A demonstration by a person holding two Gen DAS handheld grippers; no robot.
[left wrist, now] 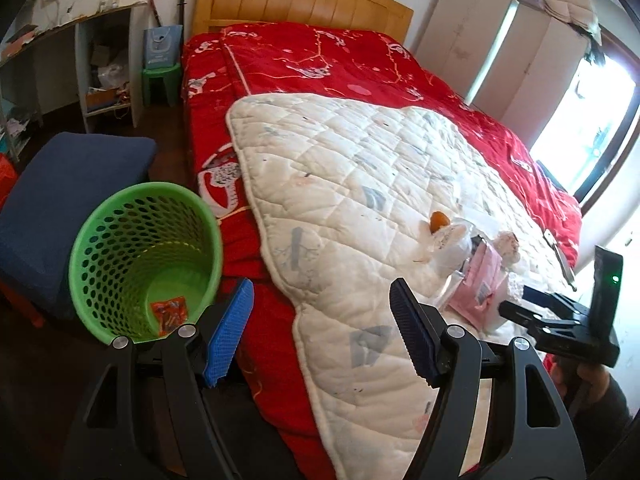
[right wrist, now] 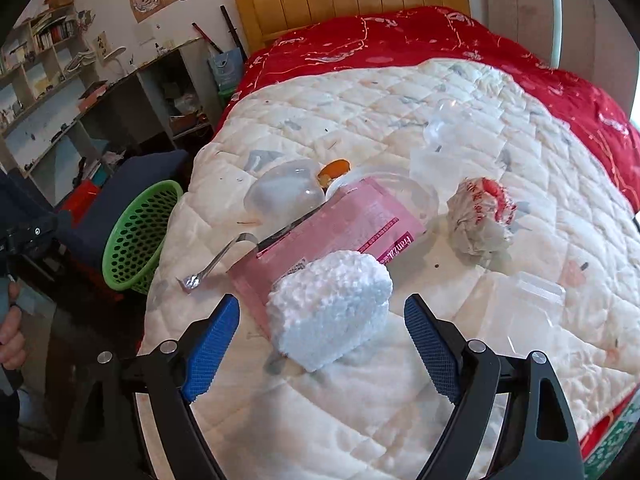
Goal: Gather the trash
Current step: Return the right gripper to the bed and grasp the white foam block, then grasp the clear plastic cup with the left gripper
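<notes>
A green perforated waste basket (left wrist: 144, 256) stands on the floor beside the bed, with an orange wrapper (left wrist: 170, 312) at its bottom; it also shows in the right wrist view (right wrist: 136, 236). My left gripper (left wrist: 322, 330) is open and empty, above the bed's edge just right of the basket. Trash lies on the white quilt (right wrist: 360, 112): a white foam block (right wrist: 330, 312), a pink Franzzi wrapper (right wrist: 340, 232), a crumpled paper ball (right wrist: 480, 216), clear plastic cups (right wrist: 284, 192), an orange peel (right wrist: 336, 169) and a foil strip (right wrist: 216, 260). My right gripper (right wrist: 322, 344) is open, its jaws on either side of the foam block's near end.
A clear plastic container (right wrist: 524, 304) lies right of the foam block, more clear plastic (right wrist: 452, 124) farther back. A red blanket (left wrist: 320, 64) covers the bed. A blue cushioned stool (left wrist: 68, 200) stands behind the basket. Shelves and a desk (right wrist: 60, 92) line the left wall.
</notes>
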